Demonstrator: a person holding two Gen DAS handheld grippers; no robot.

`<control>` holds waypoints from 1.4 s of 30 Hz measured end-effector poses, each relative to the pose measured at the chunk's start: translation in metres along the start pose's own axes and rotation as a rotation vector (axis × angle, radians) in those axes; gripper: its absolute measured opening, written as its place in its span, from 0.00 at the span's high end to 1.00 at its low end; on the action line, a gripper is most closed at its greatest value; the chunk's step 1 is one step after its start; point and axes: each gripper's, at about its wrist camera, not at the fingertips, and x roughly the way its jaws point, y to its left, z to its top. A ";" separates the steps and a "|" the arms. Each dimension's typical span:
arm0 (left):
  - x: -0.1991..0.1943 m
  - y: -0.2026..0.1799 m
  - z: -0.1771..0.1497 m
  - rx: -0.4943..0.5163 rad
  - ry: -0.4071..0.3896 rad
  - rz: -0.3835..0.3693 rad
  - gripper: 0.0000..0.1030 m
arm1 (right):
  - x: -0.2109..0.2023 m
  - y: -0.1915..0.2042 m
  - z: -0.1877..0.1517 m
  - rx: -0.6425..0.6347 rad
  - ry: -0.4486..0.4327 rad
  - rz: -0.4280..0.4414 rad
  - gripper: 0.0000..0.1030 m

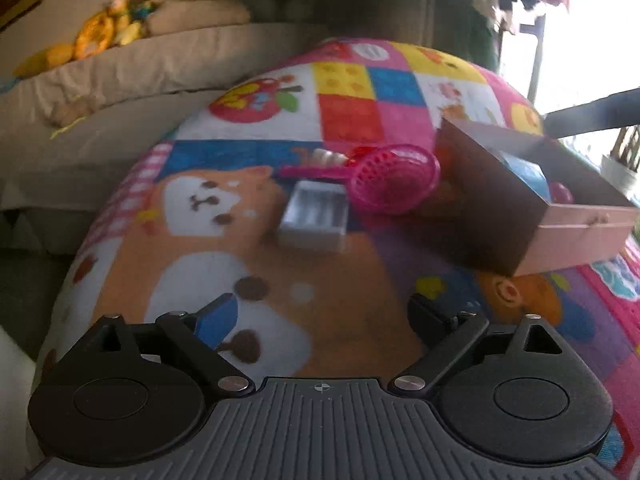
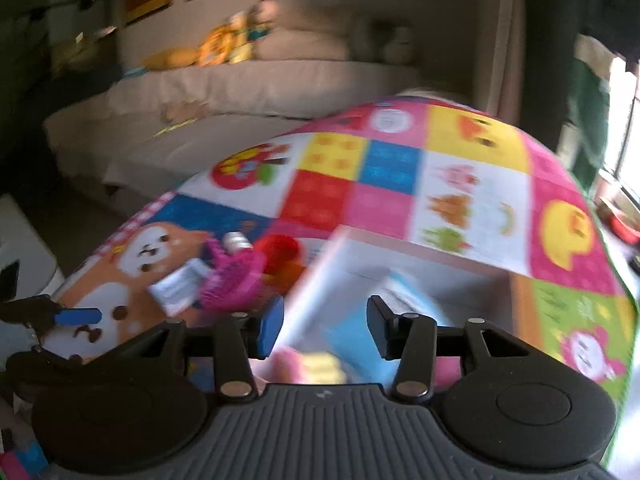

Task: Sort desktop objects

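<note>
A pink plastic strainer (image 1: 394, 178) lies on the colourful mat (image 1: 348, 92), next to a small grey open tray (image 1: 314, 216) and a white-and-red item (image 1: 332, 157) behind it. A brown cardboard box (image 1: 500, 208) stands at the right with a blue item (image 1: 528, 172) inside. My left gripper (image 1: 320, 316) is open and empty, short of the tray. In the right wrist view my right gripper (image 2: 326, 326) is open and empty above the box (image 2: 344, 248), over a blue item (image 2: 360, 336) and a pink-yellow item (image 2: 316, 366). The strainer (image 2: 232, 280) and tray (image 2: 178, 286) lie to its left.
A beige sofa (image 1: 132, 72) with yellow plush toys (image 1: 100, 32) runs behind the mat. A bright window (image 1: 592, 40) is at the right. The left gripper's blue fingertip (image 2: 78, 316) shows at the left of the right wrist view. A red item (image 2: 280, 252) lies behind the strainer.
</note>
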 end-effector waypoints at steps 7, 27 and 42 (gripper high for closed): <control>-0.008 0.007 -0.008 -0.040 -0.052 -0.064 0.03 | 0.085 0.048 0.039 -0.077 0.094 -0.051 0.69; -0.016 0.006 -0.017 -0.040 -0.043 -0.075 0.02 | 0.184 0.105 0.058 0.184 0.435 0.097 0.24; -0.017 0.005 -0.021 -0.013 -0.003 -0.142 0.01 | 0.133 0.079 0.020 0.089 0.469 0.182 0.53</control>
